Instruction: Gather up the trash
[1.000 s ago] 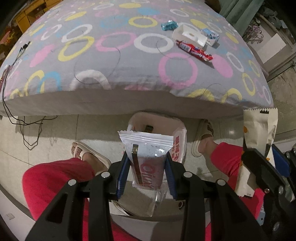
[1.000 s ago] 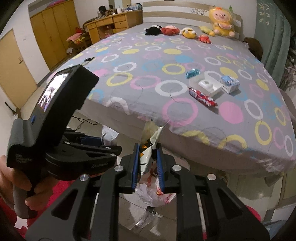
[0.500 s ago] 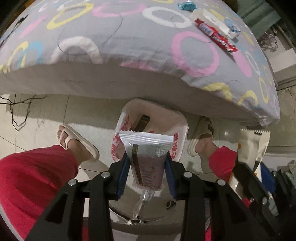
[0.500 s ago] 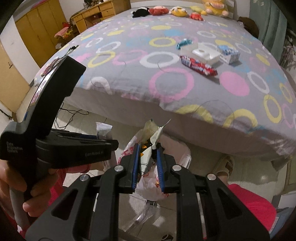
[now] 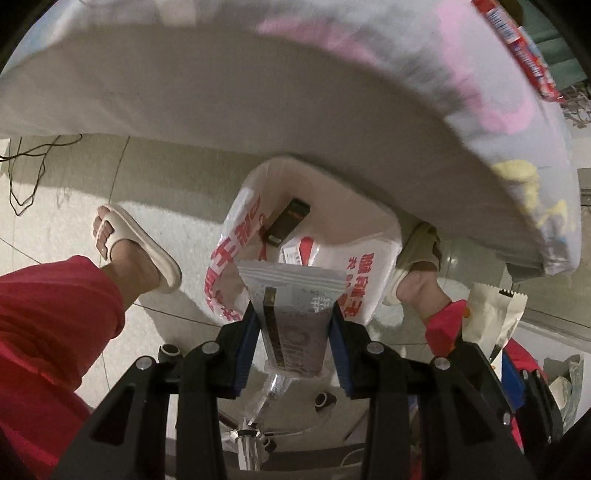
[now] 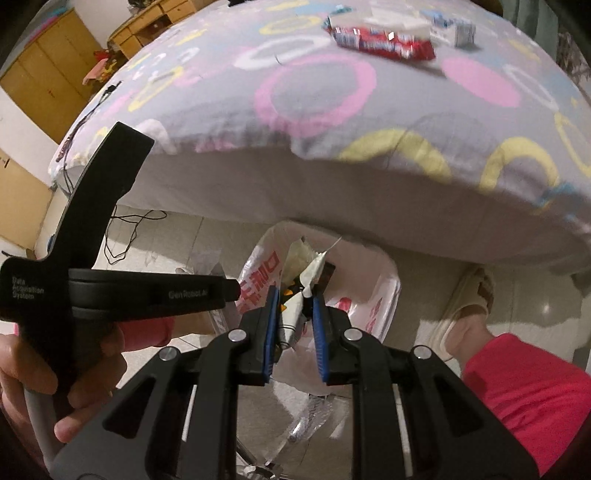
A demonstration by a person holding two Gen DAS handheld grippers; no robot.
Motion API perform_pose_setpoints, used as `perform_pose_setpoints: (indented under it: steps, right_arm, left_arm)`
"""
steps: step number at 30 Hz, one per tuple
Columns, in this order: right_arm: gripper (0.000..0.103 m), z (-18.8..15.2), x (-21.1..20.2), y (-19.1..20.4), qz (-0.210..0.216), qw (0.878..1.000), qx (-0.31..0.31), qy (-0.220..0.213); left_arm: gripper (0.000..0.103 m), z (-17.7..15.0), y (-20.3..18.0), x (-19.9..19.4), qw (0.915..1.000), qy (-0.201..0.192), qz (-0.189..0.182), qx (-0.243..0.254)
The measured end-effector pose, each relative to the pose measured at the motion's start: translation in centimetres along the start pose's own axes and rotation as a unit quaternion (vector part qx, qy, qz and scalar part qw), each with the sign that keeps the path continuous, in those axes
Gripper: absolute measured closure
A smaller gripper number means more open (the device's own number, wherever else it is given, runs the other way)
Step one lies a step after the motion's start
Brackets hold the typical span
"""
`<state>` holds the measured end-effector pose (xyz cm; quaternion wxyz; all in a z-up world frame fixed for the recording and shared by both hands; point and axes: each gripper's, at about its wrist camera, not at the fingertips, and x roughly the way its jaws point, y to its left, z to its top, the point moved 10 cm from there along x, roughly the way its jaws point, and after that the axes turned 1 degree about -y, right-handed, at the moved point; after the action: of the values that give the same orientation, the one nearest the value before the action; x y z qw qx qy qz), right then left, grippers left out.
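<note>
- My left gripper [image 5: 293, 328] has its jaws clamped on a white and purple snack packet [image 5: 295, 314], held upright between the blue pads.
- That packet hangs just above the near edge of the trash bag [image 5: 362, 291], a white plastic bag with red print, open at the top.
- Inside the bag I can see a dark box [image 5: 288, 221] lying against the far wall.
- My right gripper [image 6: 295, 317] has its jaws closed on a crumpled white wrapper [image 6: 295, 306], also over the mouth of the bag [image 6: 373, 295].
- The bag sits on the tiled floor [image 5: 66, 206] just near the edge of the bed [image 6: 317, 96], between my two slippered feet.
- On the bed, well apart from the bag, a red snack bar wrapper [image 6: 384, 42] lies far and slightly right, with a small white box [image 6: 463, 33] just beside it.
- From the right wrist view, the left gripper's body [image 6: 110, 291] sits to the left, gripped in my hand [image 6: 85, 380].
</note>
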<state>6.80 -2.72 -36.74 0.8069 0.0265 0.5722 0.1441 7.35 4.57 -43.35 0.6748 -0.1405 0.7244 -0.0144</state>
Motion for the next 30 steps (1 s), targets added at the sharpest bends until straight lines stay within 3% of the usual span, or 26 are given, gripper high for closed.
perform_pose_setpoints:
  steps: [13, 30]
  right_arm:
    - [0.085, -1.5, 6.8, -0.6, -0.001, 0.998, 0.015, 0.055]
    - [0.085, -2.9, 13.1, -1.5, 0.006, 0.993, 0.025, 0.116]
  left_arm:
    - [0.067, 1.5, 2.0, 5.1, 0.9981, 0.046, -0.002, -0.042]
    - [0.067, 1.8, 3.4, 9.8, 0.9942, 0.089, 0.008, -0.059]
